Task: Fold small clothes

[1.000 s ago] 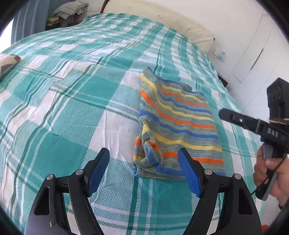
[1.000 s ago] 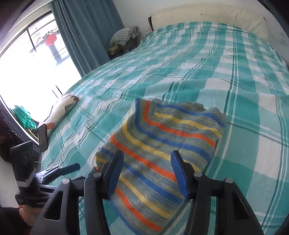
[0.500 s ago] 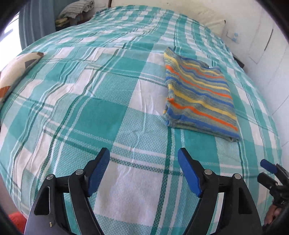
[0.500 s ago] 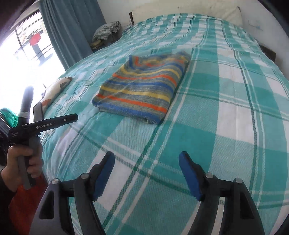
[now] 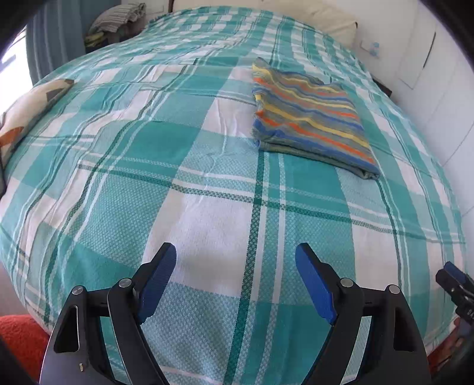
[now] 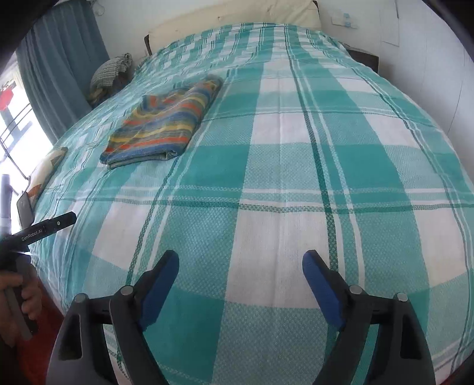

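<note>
A small striped garment [image 5: 308, 118], in blue, orange, yellow and grey, lies folded into a flat rectangle on the teal checked bedspread [image 5: 207, 207]. It also shows in the right wrist view [image 6: 166, 124], far left of centre. My left gripper [image 5: 235, 263] is open and empty, held over the near part of the bed, well short of the garment. My right gripper [image 6: 240, 272] is open and empty too, over the near edge. The right gripper's tip shows in the left wrist view [image 5: 453, 281]. The left gripper shows in the right wrist view [image 6: 44, 228], in a hand.
A patterned cushion [image 5: 26, 109] lies at the bed's left edge. A pile of cloth [image 5: 118, 17] sits beside the bed near a blue curtain [image 6: 59, 68]. A cream pillow [image 6: 237, 14] lies at the head. A white wall [image 5: 429, 74] borders the right. An orange rug [image 5: 17, 334] is below.
Both grippers have pulled back from the folded garment toward the near edge of the bed. The garment now lies farther away in both views and has stayed folded.
</note>
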Action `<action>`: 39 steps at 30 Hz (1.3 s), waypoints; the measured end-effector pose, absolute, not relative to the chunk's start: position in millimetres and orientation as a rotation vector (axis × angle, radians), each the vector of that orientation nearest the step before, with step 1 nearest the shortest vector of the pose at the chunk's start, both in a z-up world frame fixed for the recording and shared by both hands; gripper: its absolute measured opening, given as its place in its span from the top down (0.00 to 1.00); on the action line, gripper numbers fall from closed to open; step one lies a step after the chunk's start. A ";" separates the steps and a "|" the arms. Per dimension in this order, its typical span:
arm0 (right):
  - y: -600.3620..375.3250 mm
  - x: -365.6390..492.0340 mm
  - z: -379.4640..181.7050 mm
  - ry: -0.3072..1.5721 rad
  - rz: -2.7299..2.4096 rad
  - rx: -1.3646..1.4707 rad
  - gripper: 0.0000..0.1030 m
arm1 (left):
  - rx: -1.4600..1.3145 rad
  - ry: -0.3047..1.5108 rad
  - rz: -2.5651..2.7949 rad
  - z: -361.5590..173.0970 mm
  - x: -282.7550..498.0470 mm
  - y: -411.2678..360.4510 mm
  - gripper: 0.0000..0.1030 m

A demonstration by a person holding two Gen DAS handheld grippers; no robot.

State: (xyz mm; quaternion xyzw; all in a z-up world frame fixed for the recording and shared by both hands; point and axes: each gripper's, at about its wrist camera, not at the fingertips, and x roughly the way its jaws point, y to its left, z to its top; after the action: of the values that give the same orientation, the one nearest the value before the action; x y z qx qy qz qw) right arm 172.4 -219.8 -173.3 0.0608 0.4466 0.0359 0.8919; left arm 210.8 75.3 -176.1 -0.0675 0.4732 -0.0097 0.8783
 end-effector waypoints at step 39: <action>-210.8 320.9 -147.5 0.926 0.267 0.363 0.10 | -0.216 0.982 -0.182 -156.3 383.6 82.0 0.06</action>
State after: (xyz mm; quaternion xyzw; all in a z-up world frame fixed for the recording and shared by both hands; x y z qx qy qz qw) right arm 320.9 -210.8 -147.5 0.1737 0.4426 0.1276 0.8704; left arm 383.6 82.0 -156.3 -0.1032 0.4701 -0.0871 0.8722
